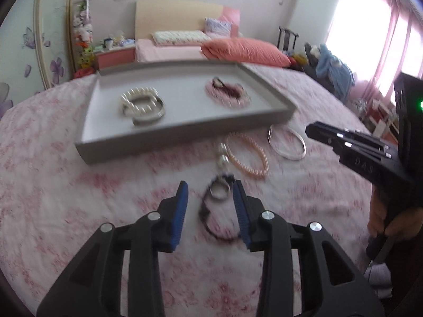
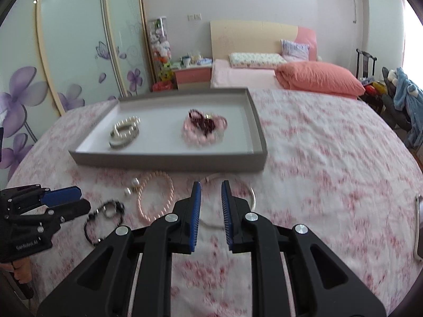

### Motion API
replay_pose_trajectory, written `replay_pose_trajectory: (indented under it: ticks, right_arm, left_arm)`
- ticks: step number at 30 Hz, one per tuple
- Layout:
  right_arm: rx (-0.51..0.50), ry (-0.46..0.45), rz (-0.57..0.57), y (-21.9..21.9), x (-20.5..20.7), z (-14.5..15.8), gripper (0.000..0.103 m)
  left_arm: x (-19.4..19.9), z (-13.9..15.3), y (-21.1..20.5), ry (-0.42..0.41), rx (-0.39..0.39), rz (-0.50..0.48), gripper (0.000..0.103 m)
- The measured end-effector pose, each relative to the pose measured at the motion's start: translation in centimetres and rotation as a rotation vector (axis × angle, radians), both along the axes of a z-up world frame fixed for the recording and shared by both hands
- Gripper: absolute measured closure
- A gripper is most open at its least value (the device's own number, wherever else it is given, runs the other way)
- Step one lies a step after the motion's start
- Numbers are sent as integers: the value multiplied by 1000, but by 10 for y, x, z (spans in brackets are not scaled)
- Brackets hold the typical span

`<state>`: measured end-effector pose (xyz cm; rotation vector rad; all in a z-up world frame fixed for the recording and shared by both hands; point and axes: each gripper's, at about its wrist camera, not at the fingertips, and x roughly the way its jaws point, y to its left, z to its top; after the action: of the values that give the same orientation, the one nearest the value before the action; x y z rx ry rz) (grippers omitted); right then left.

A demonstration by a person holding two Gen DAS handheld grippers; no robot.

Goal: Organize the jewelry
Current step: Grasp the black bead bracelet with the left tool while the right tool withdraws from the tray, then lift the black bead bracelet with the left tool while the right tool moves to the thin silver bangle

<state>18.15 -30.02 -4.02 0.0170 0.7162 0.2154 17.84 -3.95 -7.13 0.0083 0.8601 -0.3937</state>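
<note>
Lying on the bed [image 2: 317,158]: a grey tray [image 2: 169,161] on a pink flowered sheet, with loose jewelry in front of it.
Tray, left part: a pearl band [image 2: 126,129] resting on a silver bangle [image 1: 148,117], touching each other.
Tray, right part: a pink bead pile [image 2: 203,134] with a dark red string [image 2: 202,121] on top.
In front of the tray: a pink pearl loop [image 2: 156,198], a silver hoop [image 1: 286,142], two small pearls [image 2: 132,187] and a black bracelet [image 2: 104,220] with a metal ring [image 2: 107,209] on it.
Black bracelet: flat on the sheet, just left of the pink pearl loop.
Left tongs [image 1: 210,195]: the blue pads are partly apart, one on each side of the black bracelet and ring. They do not squeeze it. Nothing is held.
Right tongs [image 2: 211,198]: the pads stand a little apart with a clear gap. They hang over the silver hoop, near the tray's front wall. Nothing is held.
Hands: a hand [image 1: 383,219] grips the right tongs' handle, seen from the left camera.
Blur: the pictures are smeared, so small parts are hard to make out.
</note>
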Motion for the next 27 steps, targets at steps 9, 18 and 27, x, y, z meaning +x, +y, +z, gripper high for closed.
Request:
replay_pose_trajectory:
  ticks: [9, 18, 27]
  right_arm:
    - [4, 31, -22, -9, -5, -8, 86]
    - [1, 60, -39, -12, 1, -15, 86]
    - [7, 76, -54, -16, 5, -18, 85]
  left_arm:
    - [4, -21, -10, 46, 74, -4, 67]
    - [2, -21, -13, 32, 101, -6, 78]
    - [-3, -16, -15, -3, 100, -33, 91]
